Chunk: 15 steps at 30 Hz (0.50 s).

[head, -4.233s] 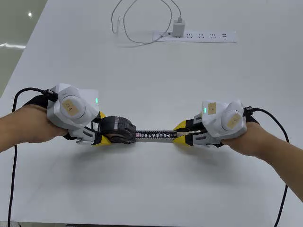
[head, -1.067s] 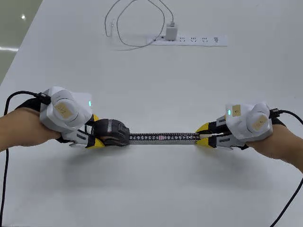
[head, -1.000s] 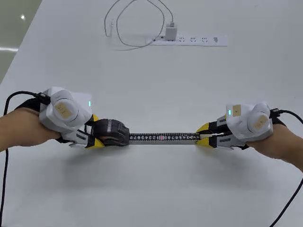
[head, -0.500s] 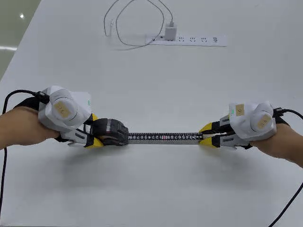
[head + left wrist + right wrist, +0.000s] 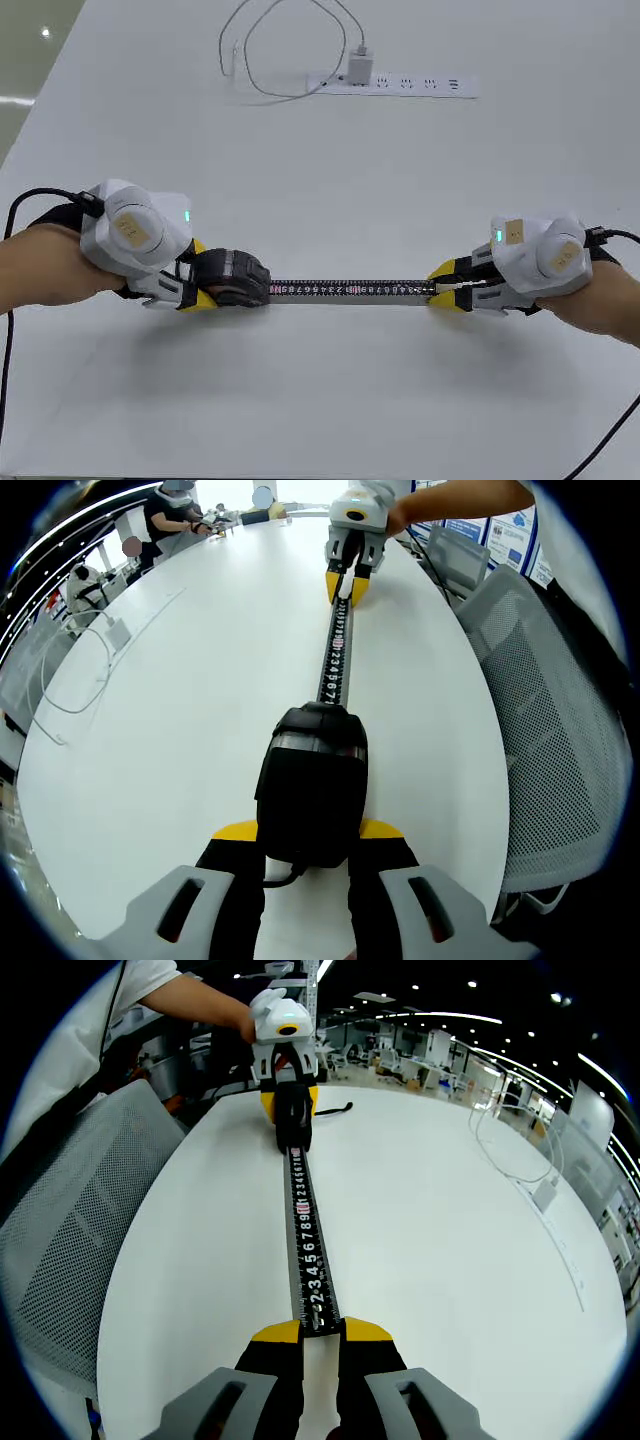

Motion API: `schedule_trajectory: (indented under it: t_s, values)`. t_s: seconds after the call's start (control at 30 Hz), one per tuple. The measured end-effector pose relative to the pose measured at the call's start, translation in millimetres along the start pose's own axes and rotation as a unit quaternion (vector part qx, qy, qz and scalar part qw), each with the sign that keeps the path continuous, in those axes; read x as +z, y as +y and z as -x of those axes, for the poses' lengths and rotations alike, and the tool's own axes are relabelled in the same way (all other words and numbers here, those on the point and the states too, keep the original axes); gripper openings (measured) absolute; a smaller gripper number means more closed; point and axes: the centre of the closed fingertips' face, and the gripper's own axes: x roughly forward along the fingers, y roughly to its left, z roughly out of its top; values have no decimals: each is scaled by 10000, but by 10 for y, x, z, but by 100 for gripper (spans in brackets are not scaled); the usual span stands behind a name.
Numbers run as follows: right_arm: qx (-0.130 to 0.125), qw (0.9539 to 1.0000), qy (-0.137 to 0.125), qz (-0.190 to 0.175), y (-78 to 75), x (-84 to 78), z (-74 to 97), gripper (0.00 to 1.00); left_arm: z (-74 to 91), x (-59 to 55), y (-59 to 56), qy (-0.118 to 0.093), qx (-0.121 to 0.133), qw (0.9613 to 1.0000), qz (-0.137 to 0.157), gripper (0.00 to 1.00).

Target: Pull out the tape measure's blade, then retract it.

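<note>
Left claw: my left claw (image 5: 204, 273) pinches the case (image 5: 232, 278) from behind, one yellow tip on each flank, and the case sits wedged in the gap between the jaws.
Right claw: my right claw (image 5: 443, 285) sits well apart from the case, straight out from its mouth. Its jaws are drawn close together on the free end of the blade (image 5: 350, 290).
Case: I see it dark and squat, lying on the white surface (image 5: 330, 180) with its mouth turned toward the right claw.
Blade: it runs out of the case in one straight line, numbered face up, with a red mark partway along. It lies low over the surface, but I cannot tell whether it touches.
Strip: a white strip (image 5: 400, 84) lies far beyond the case, at the surface's far side. A charger (image 5: 359, 70) is plugged into the end nearer the case's side.
Cord: a white cord (image 5: 250, 60) loops from the charger, far beyond the case.
Lead: a black lead (image 5: 25, 195) trails from the left claw's housing, behind the case.
Chair: in the left gripper view a grey mesh chair (image 5: 540, 710) stands off the surface's edge, to one side of the case.
</note>
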Motion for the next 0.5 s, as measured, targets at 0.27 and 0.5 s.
schedule_trajectory:
  t_s: [0.27, 0.5]
  values:
    - [-9, 10000, 39, -15, -9, -41, 42, 7, 1, 4, -1, 5, 0, 10000, 1, 27]
    - [-17, 10000, 81, -34, -15, -89, 84, 7, -4, 5, 2, 2, -2, 10000, 4, 27]
